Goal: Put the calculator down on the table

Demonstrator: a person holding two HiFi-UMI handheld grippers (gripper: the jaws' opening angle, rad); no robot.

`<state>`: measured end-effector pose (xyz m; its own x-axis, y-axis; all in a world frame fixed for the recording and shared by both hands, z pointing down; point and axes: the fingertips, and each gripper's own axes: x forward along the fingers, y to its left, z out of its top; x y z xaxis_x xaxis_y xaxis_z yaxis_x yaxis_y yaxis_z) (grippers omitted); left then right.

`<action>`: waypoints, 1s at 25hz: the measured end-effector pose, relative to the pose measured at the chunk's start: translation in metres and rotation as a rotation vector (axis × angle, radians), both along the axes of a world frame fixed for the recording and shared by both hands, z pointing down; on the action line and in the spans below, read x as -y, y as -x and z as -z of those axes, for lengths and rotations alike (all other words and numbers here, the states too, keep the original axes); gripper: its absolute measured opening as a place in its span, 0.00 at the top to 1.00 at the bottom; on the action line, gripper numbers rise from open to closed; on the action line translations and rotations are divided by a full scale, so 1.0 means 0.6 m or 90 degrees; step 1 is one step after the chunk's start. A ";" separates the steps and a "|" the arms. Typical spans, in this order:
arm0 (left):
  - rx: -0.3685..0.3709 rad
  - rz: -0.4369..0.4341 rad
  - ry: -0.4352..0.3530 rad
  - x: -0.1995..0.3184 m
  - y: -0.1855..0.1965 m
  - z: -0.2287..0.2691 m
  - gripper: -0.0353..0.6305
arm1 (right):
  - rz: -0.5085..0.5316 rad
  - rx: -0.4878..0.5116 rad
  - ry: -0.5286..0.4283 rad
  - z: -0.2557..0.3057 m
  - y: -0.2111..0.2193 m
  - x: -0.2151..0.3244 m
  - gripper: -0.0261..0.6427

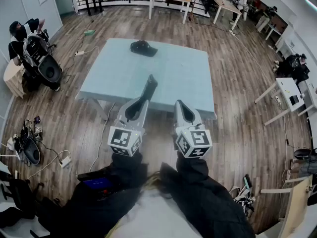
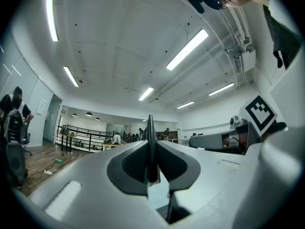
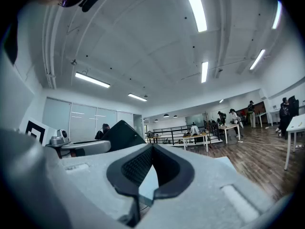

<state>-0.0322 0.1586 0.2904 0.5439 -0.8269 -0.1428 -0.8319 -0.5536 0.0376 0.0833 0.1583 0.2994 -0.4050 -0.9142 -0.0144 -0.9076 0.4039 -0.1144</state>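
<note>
My left gripper (image 1: 143,101) is shut on a dark, flat calculator (image 1: 149,87), held on edge so that it sticks out past the jaws, above the near edge of the light blue table (image 1: 183,68). In the left gripper view the calculator (image 2: 150,128) shows as a thin dark slab pinched between the pads of the left gripper (image 2: 151,151). My right gripper (image 1: 181,106) hangs beside it at the table's front edge. The right gripper (image 3: 152,148) is shut with nothing between its jaws. The calculator (image 3: 121,135) also shows at the left of the right gripper view.
A black cap-like object (image 1: 143,47) lies at the far side of the table. A seated person with equipment (image 1: 29,48) is at the left, and cables and a power strip (image 1: 34,148) lie on the wooden floor. White desks (image 1: 290,90) stand to the right.
</note>
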 end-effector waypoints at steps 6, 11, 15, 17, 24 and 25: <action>-0.007 0.010 0.003 -0.004 0.016 -0.001 0.88 | 0.002 0.000 0.004 -0.006 0.006 -0.003 0.96; -0.010 0.018 0.009 -0.005 0.027 -0.002 0.88 | 0.004 -0.001 0.004 -0.006 0.009 -0.004 0.96; -0.016 0.033 0.014 -0.006 0.049 -0.007 0.88 | 0.010 -0.002 0.006 -0.011 0.024 -0.006 0.96; -0.018 0.038 0.015 -0.008 0.057 -0.009 0.88 | 0.012 -0.003 0.007 -0.013 0.029 -0.009 0.96; -0.024 0.037 0.018 -0.014 0.066 -0.013 0.88 | 0.011 -0.005 0.008 -0.016 0.037 -0.014 0.96; -0.026 0.037 0.018 -0.015 0.069 -0.014 0.88 | 0.011 -0.006 0.009 -0.017 0.040 -0.015 0.96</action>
